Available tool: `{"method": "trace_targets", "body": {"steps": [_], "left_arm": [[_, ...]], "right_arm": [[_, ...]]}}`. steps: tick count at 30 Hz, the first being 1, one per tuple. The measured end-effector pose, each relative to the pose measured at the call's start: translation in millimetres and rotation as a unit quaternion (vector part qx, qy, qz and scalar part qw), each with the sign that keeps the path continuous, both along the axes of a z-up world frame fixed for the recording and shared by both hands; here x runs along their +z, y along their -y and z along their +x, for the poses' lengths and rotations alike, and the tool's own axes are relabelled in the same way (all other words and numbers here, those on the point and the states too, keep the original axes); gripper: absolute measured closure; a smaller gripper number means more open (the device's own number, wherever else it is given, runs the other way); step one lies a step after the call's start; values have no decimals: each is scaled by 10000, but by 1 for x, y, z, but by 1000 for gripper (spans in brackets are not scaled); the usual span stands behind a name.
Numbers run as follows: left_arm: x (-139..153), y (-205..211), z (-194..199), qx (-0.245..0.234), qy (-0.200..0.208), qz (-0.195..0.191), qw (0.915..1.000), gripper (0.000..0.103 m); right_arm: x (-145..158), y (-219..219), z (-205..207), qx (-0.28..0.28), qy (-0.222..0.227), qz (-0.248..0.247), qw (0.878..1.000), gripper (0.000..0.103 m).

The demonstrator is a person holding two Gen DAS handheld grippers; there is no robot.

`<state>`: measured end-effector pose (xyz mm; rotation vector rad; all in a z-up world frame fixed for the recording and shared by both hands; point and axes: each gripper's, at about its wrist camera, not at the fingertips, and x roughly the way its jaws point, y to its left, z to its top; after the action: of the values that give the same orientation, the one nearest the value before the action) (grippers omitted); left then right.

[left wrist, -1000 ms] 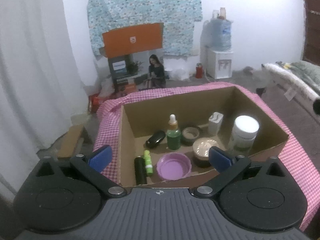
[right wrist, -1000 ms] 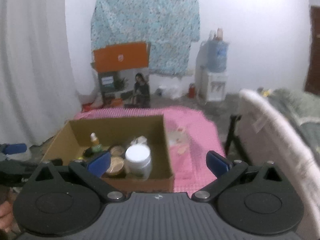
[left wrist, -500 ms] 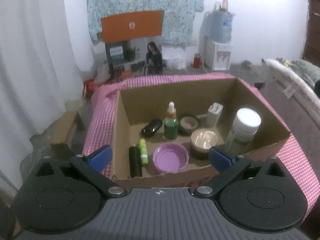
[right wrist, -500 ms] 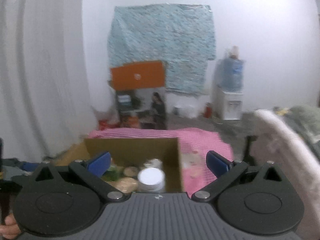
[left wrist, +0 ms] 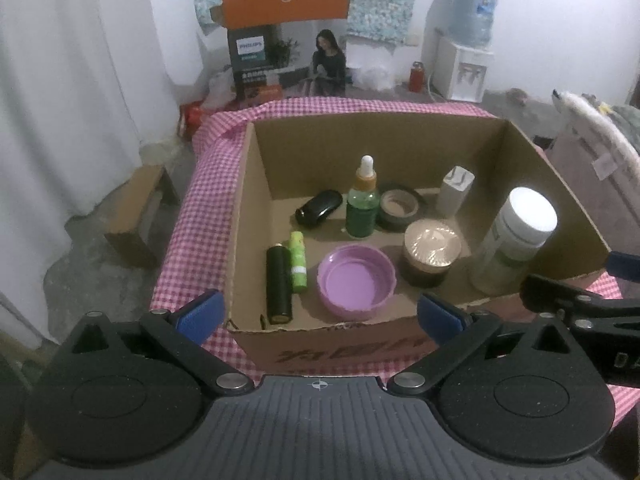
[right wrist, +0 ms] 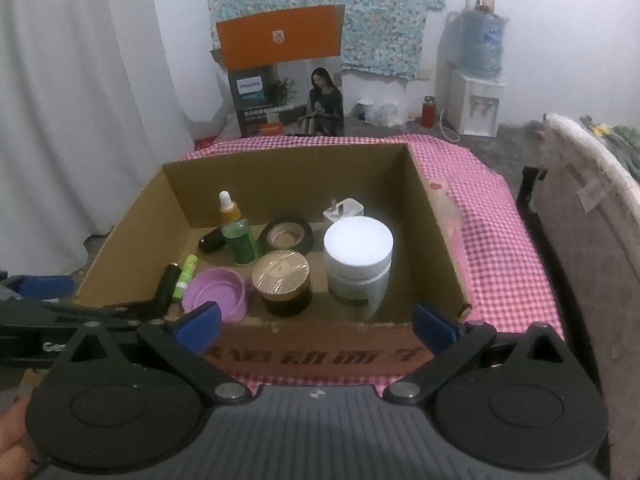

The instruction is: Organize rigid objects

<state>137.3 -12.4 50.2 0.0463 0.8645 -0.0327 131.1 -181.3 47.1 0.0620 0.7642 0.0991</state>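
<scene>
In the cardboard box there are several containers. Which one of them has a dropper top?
The green glass bottle standing upright behind the purple lid. Only it has a white dropper bulb; the white-capped jar and gold-lidded jar have flat lids.

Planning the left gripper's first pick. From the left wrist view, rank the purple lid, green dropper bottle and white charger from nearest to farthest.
1. purple lid: nearest, lying open side up at the box front, ahead of the left gripper.
2. green dropper bottle: upright, mid-box, behind the lid.
3. white charger: farthest, back right.
</scene>
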Motion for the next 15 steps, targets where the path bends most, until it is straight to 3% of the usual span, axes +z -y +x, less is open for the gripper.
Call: {"method": "trace_targets", "body": {"steps": [15], "left_arm": [[8,-7,-5,47,26,-72,10000,0]], "right_arm": [[0,-1,6,-133,-133,-108,9998,0]]}}
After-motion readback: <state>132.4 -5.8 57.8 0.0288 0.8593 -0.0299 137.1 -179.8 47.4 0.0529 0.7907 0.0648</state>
